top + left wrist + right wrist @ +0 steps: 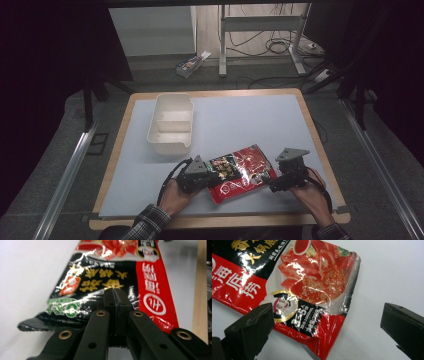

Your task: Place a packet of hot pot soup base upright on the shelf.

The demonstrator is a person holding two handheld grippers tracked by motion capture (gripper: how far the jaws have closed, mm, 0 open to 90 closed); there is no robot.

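A glossy red and black sauce packet [240,172] lies on the grey mat near the table's front edge. My left gripper [214,176] is at its black left end, jaws pressed together. In the left gripper view the closed jaws [115,293] sit over the packet's [110,277] crinkled black edge, which looks pinched between them. My right gripper [272,186] is at the packet's right end. In the right gripper view its jaws [328,315] stand wide apart, astride the red lower corner of the packet [312,277], with the pads off it.
A cream two-compartment container [170,147] stands on the mat at the back left. The wooden table edge [116,165] frames the mat. Beyond the table are desk legs, cables and a small box on the floor.
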